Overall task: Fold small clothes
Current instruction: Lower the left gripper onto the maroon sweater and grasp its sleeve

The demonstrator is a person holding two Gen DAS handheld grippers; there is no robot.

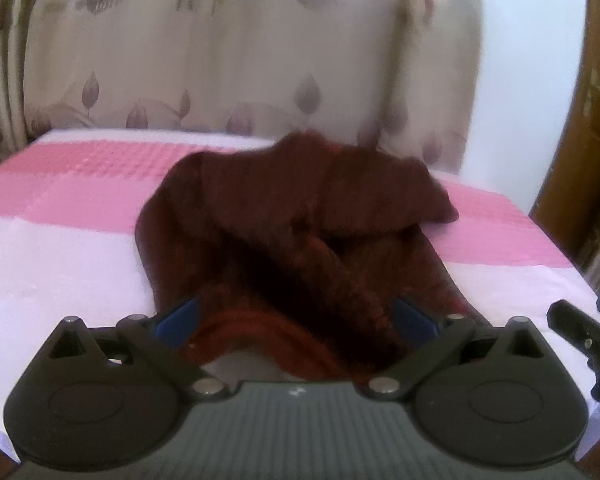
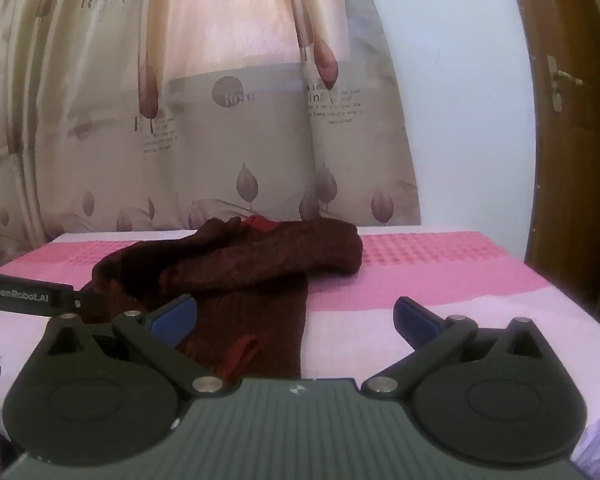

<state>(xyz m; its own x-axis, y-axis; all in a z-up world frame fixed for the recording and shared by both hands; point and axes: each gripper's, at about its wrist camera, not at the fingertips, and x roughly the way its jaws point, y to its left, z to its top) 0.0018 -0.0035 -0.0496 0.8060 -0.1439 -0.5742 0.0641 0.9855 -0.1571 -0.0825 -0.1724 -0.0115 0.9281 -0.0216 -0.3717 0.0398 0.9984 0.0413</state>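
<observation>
On the table (image 1: 40, 264), which carries a cloth with pink and pale bands, lies one dark maroon knitted garment (image 1: 292, 216). Its surface is ribbed and fuzzy. It is crumpled rather than flat: one sleeve-like part is thrown across the upper body toward the right, and a lighter red rolled edge, apparently a collar or hem, curves along the near end. In the right wrist view the same garment (image 2: 236, 264) shows a red inner patch at its far edge and a small red strip near its near edge.

Left tool (image 1: 296, 316): jaws spread wide, holding nothing. Its blue fingertips (image 1: 178, 316) stand on either side of the near end of the garment, so the red rolled edge lies between them; whether the pads touch the fabric cannot be told, because the view is blurred.

Right tool (image 2: 296, 318): jaws spread wide, holding nothing. Its left fingertip (image 2: 174, 320) overlaps the right-hand near portion of the garment in the view, while the other fingertip stands over bare cloth, well apart from the fabric. The garment therefore lies ahead of and to the left of this tool.

A patterned curtain (image 2: 204, 120) hangs behind the table, and a wooden door (image 2: 572, 128) stands at the right.
</observation>
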